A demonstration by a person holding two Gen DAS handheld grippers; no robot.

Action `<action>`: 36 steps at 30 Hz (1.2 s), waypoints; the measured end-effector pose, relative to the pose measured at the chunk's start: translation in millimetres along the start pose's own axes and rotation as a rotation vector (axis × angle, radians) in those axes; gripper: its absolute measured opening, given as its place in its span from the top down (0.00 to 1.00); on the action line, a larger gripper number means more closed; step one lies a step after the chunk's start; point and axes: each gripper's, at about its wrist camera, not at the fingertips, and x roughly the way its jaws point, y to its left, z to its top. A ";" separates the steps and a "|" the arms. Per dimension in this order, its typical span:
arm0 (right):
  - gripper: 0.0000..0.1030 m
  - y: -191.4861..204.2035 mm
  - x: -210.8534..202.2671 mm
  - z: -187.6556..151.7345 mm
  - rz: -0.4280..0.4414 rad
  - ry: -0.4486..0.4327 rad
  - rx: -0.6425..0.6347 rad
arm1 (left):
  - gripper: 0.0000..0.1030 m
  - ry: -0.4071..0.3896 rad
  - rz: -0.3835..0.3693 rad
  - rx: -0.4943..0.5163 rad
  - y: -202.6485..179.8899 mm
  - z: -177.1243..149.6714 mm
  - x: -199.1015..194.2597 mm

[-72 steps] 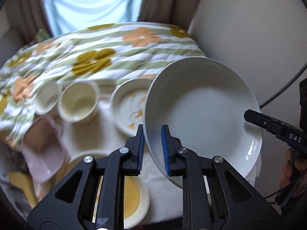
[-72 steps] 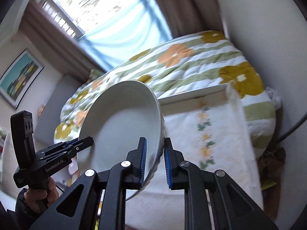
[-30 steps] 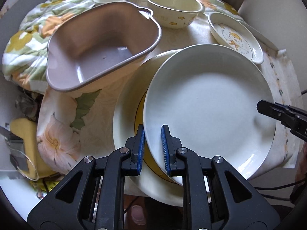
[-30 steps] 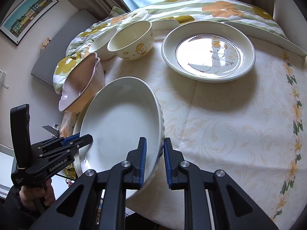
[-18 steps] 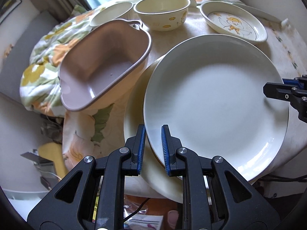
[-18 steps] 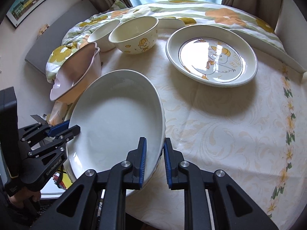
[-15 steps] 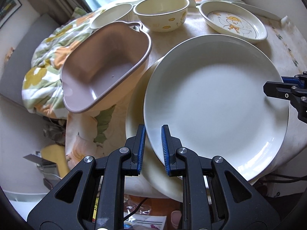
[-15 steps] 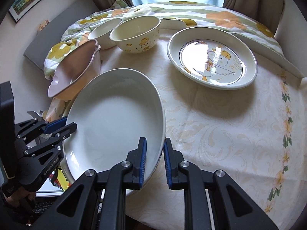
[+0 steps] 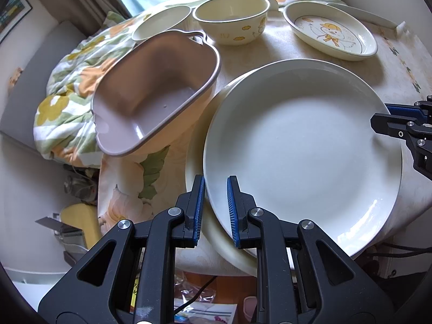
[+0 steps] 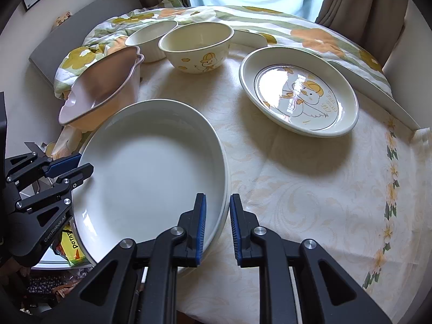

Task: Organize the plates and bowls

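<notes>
Plain glossy white plate (image 9: 302, 145), round w/ shallow rim, clamped by left gripper (image 9: 214, 205) & right gripper (image 10: 217, 225), over another plate (image 9: 221, 245).

The large round glazed plate (image 9: 302, 145) was plain white, and the plate under it (image 9: 229, 248) showed a cream rim. The heart-shaped plastic dish (image 9: 151, 91) was pale mauve-pink with a darker rim. The deep ceramic bowl (image 10: 197, 46) was cream with a yellow-hatted duck and small yellow clouds, and the ribbed cup (image 10: 148, 37) behind it was cream. The shallow oval plate (image 10: 299, 91) was cream with a white duck in a yellow hat. The cloth over the surface (image 10: 310, 189) was ivory with a faint scroll pattern and a border of yellow flowers and green leaves. The quilt (image 10: 297, 27) carried green and white stripes with orange and mustard flowers. Both grippers were black with blue pads (image 9: 199, 202).
</notes>
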 end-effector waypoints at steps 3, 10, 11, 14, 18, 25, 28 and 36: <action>0.84 0.1 -1.2 -1.3 -0.003 -0.001 0.002 | 0.86 -0.002 0.014 0.003 -1.5 -1.1 -1.1; 0.84 1.5 -1.9 -2.8 -0.009 -0.003 -0.001 | 0.86 -0.005 0.022 -0.016 1.9 -2.9 -4.1; 0.84 1.6 -1.9 -3.1 -0.009 -0.005 -0.004 | 0.86 -0.005 0.024 -0.018 1.8 -2.8 -4.5; 0.84 1.5 -3.3 -4.3 -0.003 -0.007 -0.005 | 0.86 0.005 0.020 -0.031 4.0 -2.2 -5.4; 0.84 -4.8 -26.6 -1.8 0.034 -0.057 0.026 | 0.86 -0.036 0.006 -0.060 8.8 6.8 -31.1; 0.84 -52.9 -114.8 5.2 0.107 -0.254 0.113 | 0.85 -0.256 -0.088 -0.158 9.4 48.6 -118.1; 0.66 -76.6 -151.0 7.7 0.129 -0.336 0.113 | 0.85 -0.333 -0.132 -0.182 0.1 69.6 -145.9; 0.00 -129.3 -195.3 23.9 0.040 -0.449 0.025 | 0.00 -0.401 -0.210 -0.244 -36.9 118.1 -148.5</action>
